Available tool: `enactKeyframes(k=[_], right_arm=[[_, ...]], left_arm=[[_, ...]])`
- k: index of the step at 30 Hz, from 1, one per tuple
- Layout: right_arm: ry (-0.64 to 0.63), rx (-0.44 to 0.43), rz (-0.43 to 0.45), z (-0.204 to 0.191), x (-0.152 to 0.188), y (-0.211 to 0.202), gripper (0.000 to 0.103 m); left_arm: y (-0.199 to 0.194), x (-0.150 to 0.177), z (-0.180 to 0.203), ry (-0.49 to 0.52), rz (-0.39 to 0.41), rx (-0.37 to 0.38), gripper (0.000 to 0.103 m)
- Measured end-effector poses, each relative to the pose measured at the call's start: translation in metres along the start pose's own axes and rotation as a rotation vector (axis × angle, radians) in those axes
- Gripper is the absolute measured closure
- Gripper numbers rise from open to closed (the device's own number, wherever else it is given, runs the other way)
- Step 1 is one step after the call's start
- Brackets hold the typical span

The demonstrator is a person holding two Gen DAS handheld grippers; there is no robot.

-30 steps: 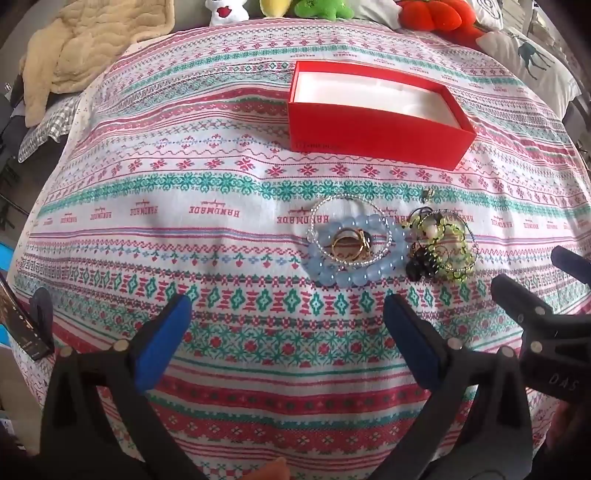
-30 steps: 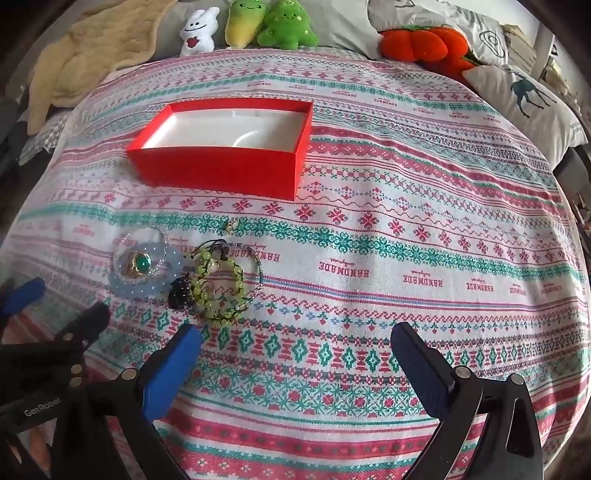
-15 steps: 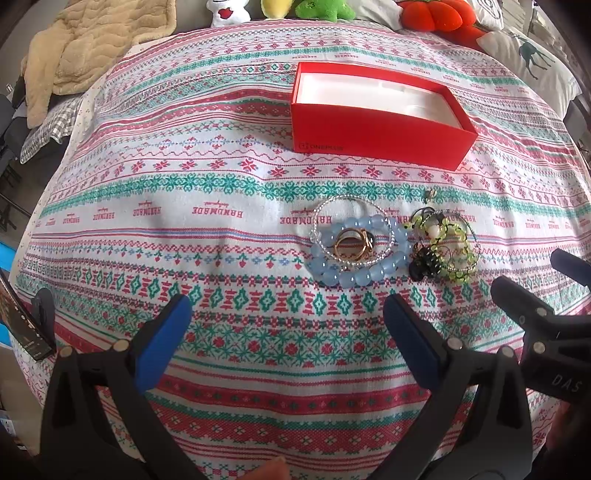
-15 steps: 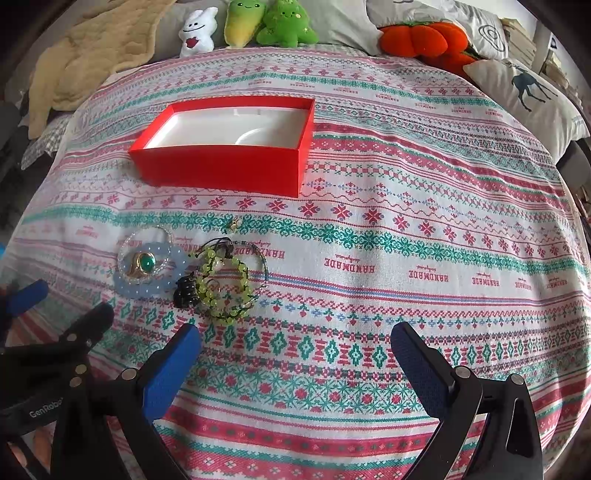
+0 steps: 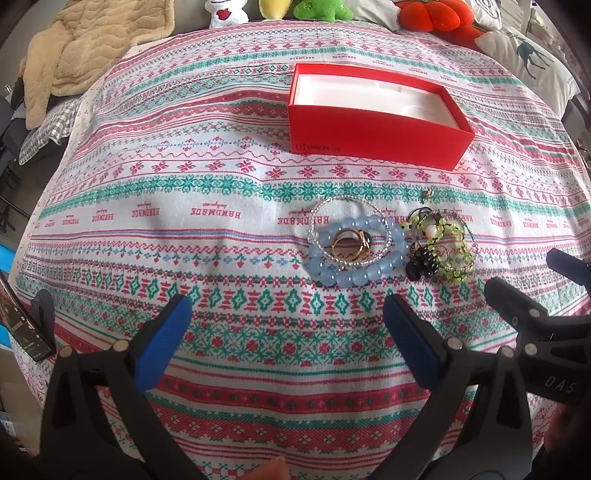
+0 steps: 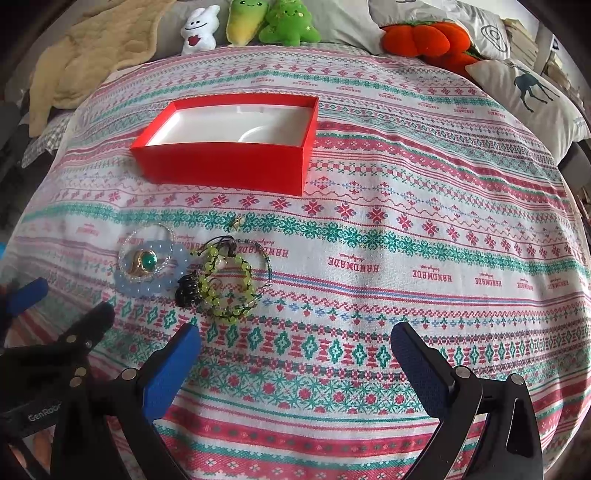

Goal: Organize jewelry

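An open red box (image 5: 373, 131) (image 6: 225, 168) with a white lining stands on the patterned bedspread. Nearer than it lies a jewelry pile: a pale blue bead bracelet (image 5: 334, 275) (image 6: 147, 286), a thin clear bead bracelet (image 5: 325, 206), a gold ring with a green stone (image 6: 144, 261) (image 5: 351, 245), a yellow-green bead bracelet (image 5: 448, 254) (image 6: 225, 291), a black beaded piece (image 5: 423, 262) (image 6: 187, 288) and a tiny gold charm (image 5: 428, 192) (image 6: 236, 221). My left gripper (image 5: 286, 325) is open, short of the blue bracelet. My right gripper (image 6: 295, 354) is open, right of the pile.
Plush toys (image 6: 255, 22), an orange plush (image 6: 424, 37) and a deer-print pillow (image 6: 532, 96) line the far edge of the bed. A beige blanket (image 5: 85, 48) lies at the far left. The bedspread (image 6: 406, 240) right of the pile is bare.
Both grippers have drifted slightly forward toward the pile and box. Neither has opened or shut, and the jewelry has not moved.
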State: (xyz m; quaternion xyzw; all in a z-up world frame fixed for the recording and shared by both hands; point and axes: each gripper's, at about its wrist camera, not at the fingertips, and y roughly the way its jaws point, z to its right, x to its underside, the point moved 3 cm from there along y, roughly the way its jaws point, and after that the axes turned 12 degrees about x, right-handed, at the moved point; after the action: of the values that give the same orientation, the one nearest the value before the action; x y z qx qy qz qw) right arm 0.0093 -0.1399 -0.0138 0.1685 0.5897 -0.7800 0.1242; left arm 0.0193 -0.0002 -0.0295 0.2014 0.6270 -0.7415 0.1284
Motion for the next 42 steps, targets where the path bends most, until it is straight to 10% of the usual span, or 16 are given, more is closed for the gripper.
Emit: enactKeyframes(k=[42], right_arm=[[-0.007,0.011,0.007,0.0007,0.0009,-0.0005,0.000]], left_arm=[[-0.0040,-0.0024,-0.0046,0.005,0.014,-0.006,0.000]])
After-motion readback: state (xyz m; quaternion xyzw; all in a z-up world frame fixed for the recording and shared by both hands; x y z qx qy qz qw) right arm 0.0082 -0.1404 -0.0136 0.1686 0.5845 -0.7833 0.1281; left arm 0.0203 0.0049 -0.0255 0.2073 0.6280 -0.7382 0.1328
